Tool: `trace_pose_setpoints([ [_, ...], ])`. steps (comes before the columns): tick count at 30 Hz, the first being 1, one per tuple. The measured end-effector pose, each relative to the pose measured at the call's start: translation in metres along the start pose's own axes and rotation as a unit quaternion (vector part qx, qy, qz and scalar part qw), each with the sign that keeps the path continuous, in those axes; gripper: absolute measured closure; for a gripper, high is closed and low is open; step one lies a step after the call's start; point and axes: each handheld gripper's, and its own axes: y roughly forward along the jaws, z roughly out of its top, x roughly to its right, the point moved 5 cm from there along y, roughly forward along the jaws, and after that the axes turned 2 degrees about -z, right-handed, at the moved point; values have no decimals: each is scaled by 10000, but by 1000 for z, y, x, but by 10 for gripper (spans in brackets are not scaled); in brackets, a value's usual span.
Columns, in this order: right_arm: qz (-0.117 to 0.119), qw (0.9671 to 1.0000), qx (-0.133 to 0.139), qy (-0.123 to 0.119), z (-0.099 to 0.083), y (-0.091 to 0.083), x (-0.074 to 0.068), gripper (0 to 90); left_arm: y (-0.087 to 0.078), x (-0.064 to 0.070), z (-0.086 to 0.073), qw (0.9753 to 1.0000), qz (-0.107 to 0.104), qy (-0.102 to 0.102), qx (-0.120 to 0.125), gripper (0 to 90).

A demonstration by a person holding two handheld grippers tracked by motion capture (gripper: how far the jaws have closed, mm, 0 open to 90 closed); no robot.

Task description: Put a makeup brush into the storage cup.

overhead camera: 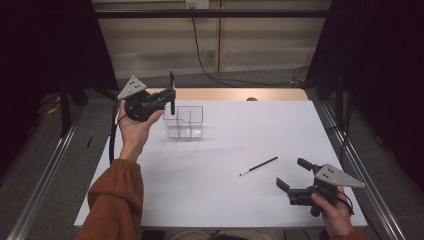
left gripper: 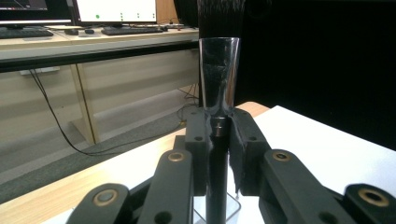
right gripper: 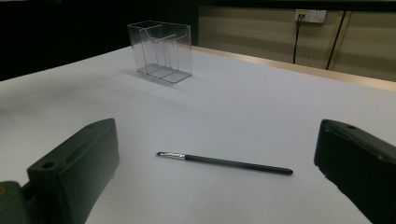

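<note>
The left gripper (overhead camera: 171, 96) is raised at the far left of the table, its jaws closed on a thick black brush (left gripper: 218, 93) that stands upright, bristles up, just above the clear divided box (overhead camera: 184, 121). The step in hand looks like lowering this brush into one of the box's compartments. To do it well, keep the handle vertical, centre its lower end over one compartment rather than a divider, lower it until it rests inside, and only then release.

The right gripper (overhead camera: 295, 174) sits at the near right with its jaws wide apart and nothing between them, facing a thin brush (right gripper: 224, 162) that lies flat on the white table (overhead camera: 240, 200), well apart from the box.

The thick brush's bristle tip is cut off at the top of the left gripper view, and which compartment lies under its lower end cannot be told.
</note>
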Motion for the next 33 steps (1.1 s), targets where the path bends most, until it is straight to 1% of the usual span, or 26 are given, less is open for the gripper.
trace_pose_setpoints([
  [2,3,10000,-1,9,0,0,0,0,2,-3,1,10000,28,-2,-47,790],
  [5,1,10000,-6,-3,0,0,1,0,5,-8,1,10000,79,7,-16,790],
  [6,3,10000,-2,-2,0,0,1,0,5,-9,1,10000,93,-20,-3,790],
  [8,6,10000,-4,-4,0,0,1,0,7,-12,-2,9998,183,-33,-16,791],
  [9,13,10000,-6,-9,0,0,1,0,9,-12,-5,9998,195,-29,-58,790],
  [12,11,10000,-2,-11,0,0,1,0,13,-14,-10,9997,204,-70,-81,790],
  [14,13,10000,-3,-12,0,0,1,0,16,-14,-12,9998,198,-57,-79,790],
  [15,13,10000,-2,-15,0,0,1,0,16,-14,-12,9997,234,-16,-119,791],
  [16,12,10000,0,-10,0,0,1,0,17,-14,-13,9996,255,-22,-119,790],
  [17,10,10000,2,-14,0,0,1,0,18,-15,-14,9996,243,-38,-133,790],
  [19,11,10000,-5,-2,0,0,1,0,20,-15,-15,9996,242,-5,-159,790],
  [21,10,10000,1,-14,0,-1,1,0,21,-15,-16,9996,209,-31,-162,790],
  [25,17,10000,-9,-8,0,-1,1,0,24,-16,-21,9994,243,-5,-234,790],
  [28,23,10000,-8,-7,-1,-1,0,0,26,-18,-28,9991,287,-40,-318,790],
  [29,28,10000,-8,-6,-1,-1,0,0,27,-18,-29,9990,288,-19,-341,790],
  [30,26,10000,-7,-6,-1,-1,0,0,28,-19,-30,9991,272,-37,-313,790],
  [33,23,10000,-6,-9,-1,-1,1,0,28,-22,-32,9990,314,-100,-304,790],
])
